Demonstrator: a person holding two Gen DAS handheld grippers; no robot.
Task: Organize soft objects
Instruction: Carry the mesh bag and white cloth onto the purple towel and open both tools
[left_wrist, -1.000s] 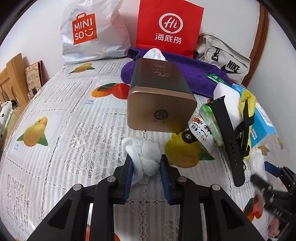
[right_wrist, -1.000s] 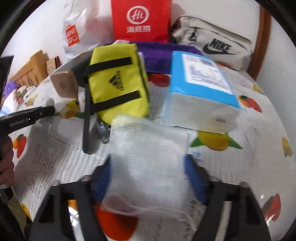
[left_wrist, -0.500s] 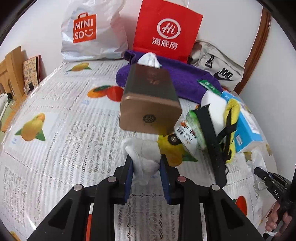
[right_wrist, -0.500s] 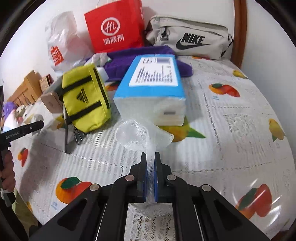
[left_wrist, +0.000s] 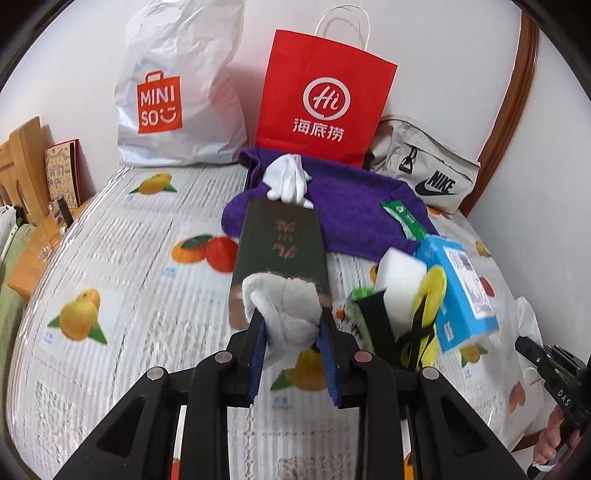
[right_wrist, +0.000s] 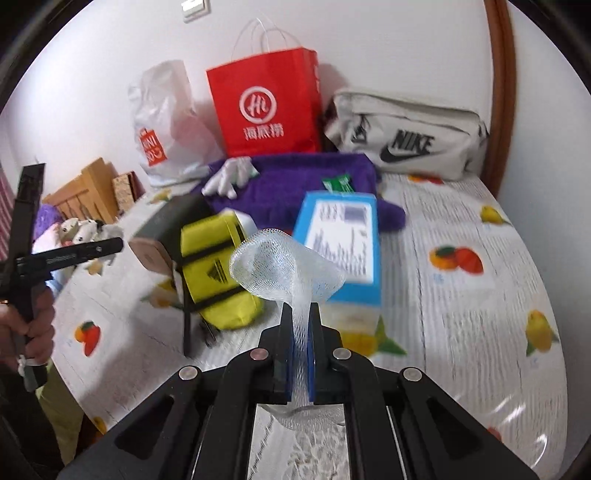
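Note:
My left gripper (left_wrist: 291, 325) is shut on a bunched white cloth (left_wrist: 284, 310), held up above the fruit-print tablecloth (left_wrist: 122, 306). My right gripper (right_wrist: 300, 325) is shut on a thin white gauze mesh (right_wrist: 284, 266), which fans out above the jaws. A purple towel (left_wrist: 354, 214) lies at the back with a white glove (left_wrist: 288, 181) on it. A yellow pouch (right_wrist: 214, 273) and a blue tissue pack (right_wrist: 343, 236) lie ahead of the right gripper. The right gripper's body (left_wrist: 554, 373) shows at the lower right of the left wrist view.
A dark tissue box with a gold end (left_wrist: 280, 251), a white sponge (left_wrist: 399, 273) and a green packet (left_wrist: 402, 218) crowd the middle. A red paper bag (left_wrist: 325, 99), white Miniso bag (left_wrist: 173, 96) and grey Nike bag (left_wrist: 424, 170) line the wall. Wooden furniture (left_wrist: 22, 166) stands left.
Both grippers have risen from the table with their loads. The right jaws closed on the gauze, which was lying loose between them a second ago.

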